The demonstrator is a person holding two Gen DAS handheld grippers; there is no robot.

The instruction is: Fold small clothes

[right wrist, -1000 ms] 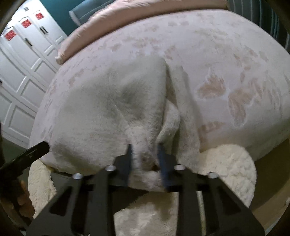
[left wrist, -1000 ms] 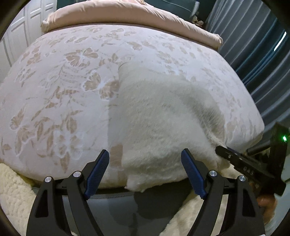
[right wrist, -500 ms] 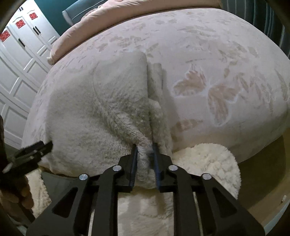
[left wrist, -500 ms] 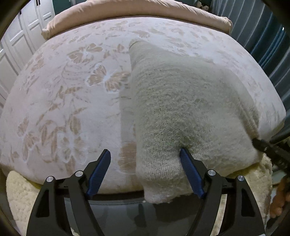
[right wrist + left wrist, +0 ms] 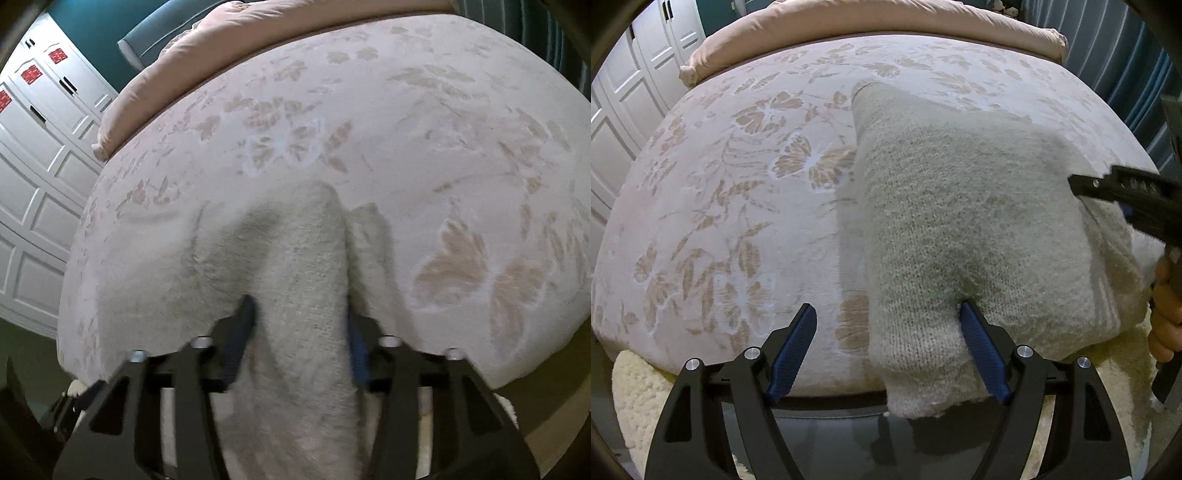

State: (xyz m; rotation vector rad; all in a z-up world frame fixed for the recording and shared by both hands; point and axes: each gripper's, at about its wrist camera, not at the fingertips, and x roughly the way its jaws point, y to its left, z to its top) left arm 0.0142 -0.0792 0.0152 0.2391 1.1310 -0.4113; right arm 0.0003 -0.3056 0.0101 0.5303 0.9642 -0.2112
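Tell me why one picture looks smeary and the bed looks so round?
Left wrist view: sharp, the knit of the sweater is crisp, with a soft shadow on the bedspread beside it. Right wrist view: blurred, apparently from motion, smearing the sweater and the right gripper. Both: fisheye lenses bulge the flat bed into a dome, with dark corners.

I was working in a home bedroom: a bed point(image 5: 746, 206) with a pink butterfly-patterned cover filled my view, a pink pillow point(image 5: 871, 22) lay at its head, white panelled wardrobe doors point(image 5: 33, 177) stood alongside, and blue curtains point(image 5: 1137, 85) hung nearby.
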